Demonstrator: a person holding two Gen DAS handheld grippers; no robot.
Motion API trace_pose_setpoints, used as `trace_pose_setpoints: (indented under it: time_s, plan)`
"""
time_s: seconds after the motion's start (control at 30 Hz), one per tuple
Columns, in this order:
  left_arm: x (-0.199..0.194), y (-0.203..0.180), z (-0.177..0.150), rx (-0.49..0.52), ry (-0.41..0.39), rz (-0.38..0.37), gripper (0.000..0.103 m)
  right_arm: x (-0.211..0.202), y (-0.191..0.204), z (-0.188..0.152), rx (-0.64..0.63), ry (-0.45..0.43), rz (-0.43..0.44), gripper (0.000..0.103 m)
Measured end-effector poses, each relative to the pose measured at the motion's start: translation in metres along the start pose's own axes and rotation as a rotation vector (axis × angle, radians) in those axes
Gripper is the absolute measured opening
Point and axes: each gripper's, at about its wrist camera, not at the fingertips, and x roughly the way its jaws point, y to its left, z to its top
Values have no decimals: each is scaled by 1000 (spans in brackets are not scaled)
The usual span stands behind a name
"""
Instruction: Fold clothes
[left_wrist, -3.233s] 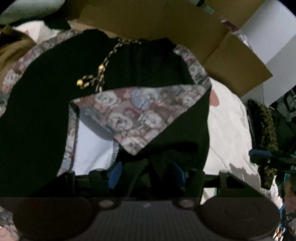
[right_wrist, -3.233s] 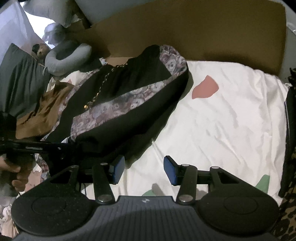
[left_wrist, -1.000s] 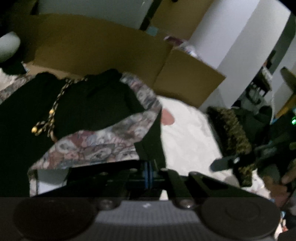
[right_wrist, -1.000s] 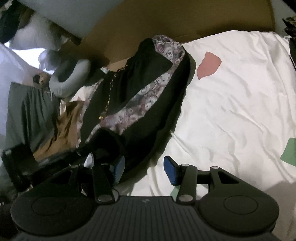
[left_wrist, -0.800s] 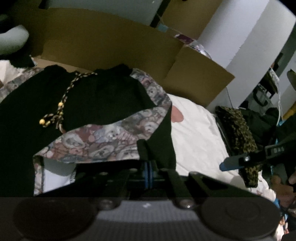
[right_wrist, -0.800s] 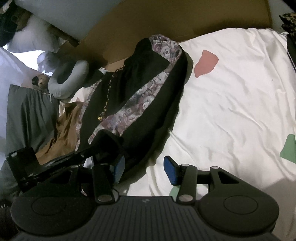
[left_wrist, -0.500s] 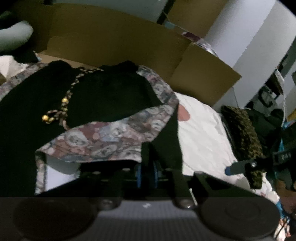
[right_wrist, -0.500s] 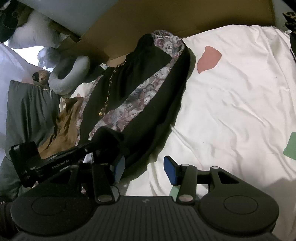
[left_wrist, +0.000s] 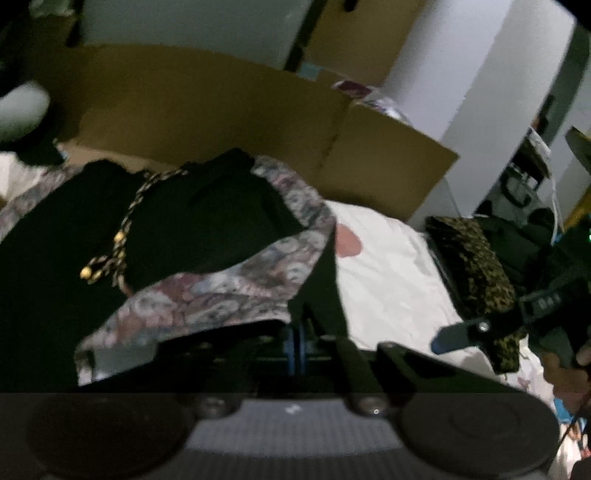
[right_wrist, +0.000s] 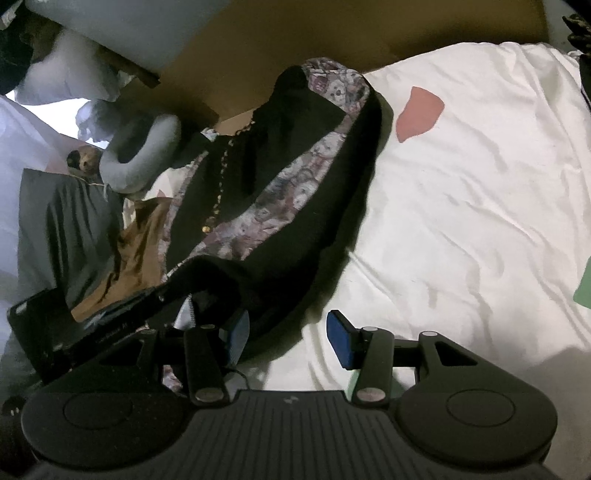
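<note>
Black cloth with a patterned lining, that is the garment (right_wrist: 310, 206) lying across the left part of the bed (right_wrist: 480, 206), its far end up against a wall of brown cardboard (right_wrist: 332, 33). A strip of the lining, printed with small pale bear faces, runs diagonally along it, and a braided cord with gold beads (left_wrist: 122, 236) lies on the black part.

The left gripper (left_wrist: 295, 349) is clenched on the near edge of the garment: in the left wrist view its two blue pads are pressed together with a fold of black fabric rising from between them. From the right wrist view that gripper (right_wrist: 173, 291) comes in low from the left, and the hem is lifted a little where it is pinched, showing a bit of white inside.

The right gripper (right_wrist: 286, 336) hangs released above the white sheet at the garment's near edge, its blue pads well apart; the left-hand pad is just beside the black fabric, and I cannot tell whether it touches. In the left wrist view it (left_wrist: 454, 338) shows at the right, with part of a hand (left_wrist: 565, 373) behind it.

A grey neck pillow (right_wrist: 144, 155) and a brown cloth (right_wrist: 133, 251) lie to the garment's left. A pink patch (right_wrist: 419, 112) marks the sheet to its right.
</note>
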Motion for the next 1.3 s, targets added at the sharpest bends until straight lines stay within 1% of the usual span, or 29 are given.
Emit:
trace_pose_setpoints:
  time_s: [0.27,0.5,0.7,0.87,0.93,1.1,1.17,1.23,1.3]
  plan:
    - [3,-41,-7,112,21,-85,2,-6,3,5,72,-13,77,54]
    - [6,-75,-17,214,45,-154,2,2,0,-1,157,42,166,53]
    - [12,-90,-33,286,80,-164,2,16,2,-13,188,119,188,50]
    - [14,-87,-40,305,94,-162,2,24,-7,-18,287,144,202,48]
    - [14,-87,-40,319,97,-159,2,27,-9,-19,308,147,201,42]
    - [17,-99,-48,435,117,-121,1,31,-12,-20,302,164,158,35]
    - [19,-104,-53,473,129,-109,1,35,-11,-22,288,174,128,28]
    - [21,-108,-57,506,140,-100,1,39,-9,-24,274,185,97,16]
    - [23,-110,-59,510,153,-101,1,42,-10,-27,262,194,72,10]
